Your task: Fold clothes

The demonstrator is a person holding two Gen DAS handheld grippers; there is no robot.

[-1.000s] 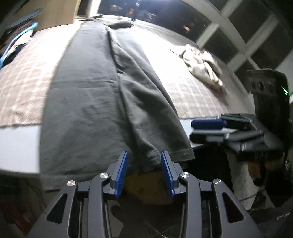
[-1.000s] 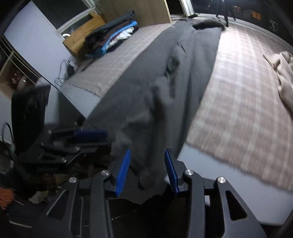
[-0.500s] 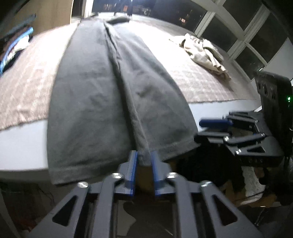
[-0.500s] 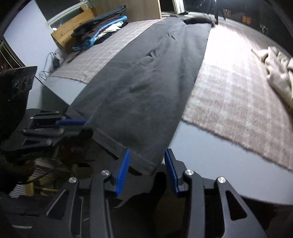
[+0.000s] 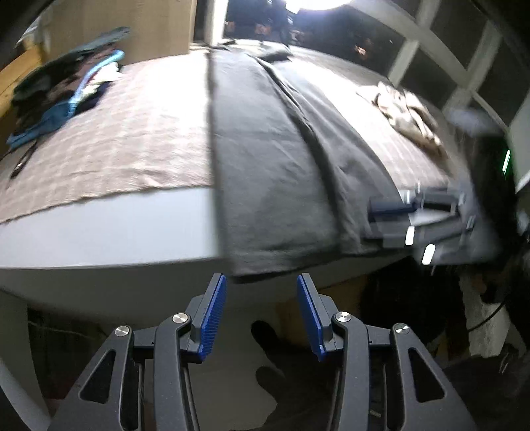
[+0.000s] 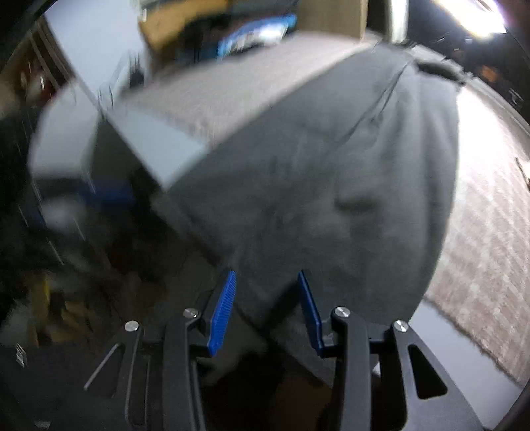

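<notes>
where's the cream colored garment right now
In the left wrist view the cream garment lies crumpled on the checked blanket, far right, beyond the long grey garment and near the windows.

Upper left of the left wrist view has a messy stack of dark stuff with a light blue strap (image 5: 79,96) sitting on a wooden ledge (image 5: 10,76). Behind it, top centre-left, is a plain brown board (image 5: 132,30). A pinkish checked cloth (image 5: 109,139) covers most of the white table (image 5: 99,228). Upper right shows a white window frame (image 5: 427,36) with dark panes. The right wrist view is really blurry, but the checked cloth (image 6: 490,258) runs down its right side, and a blue smear (image 6: 258,31) sits at the top.
</notes>
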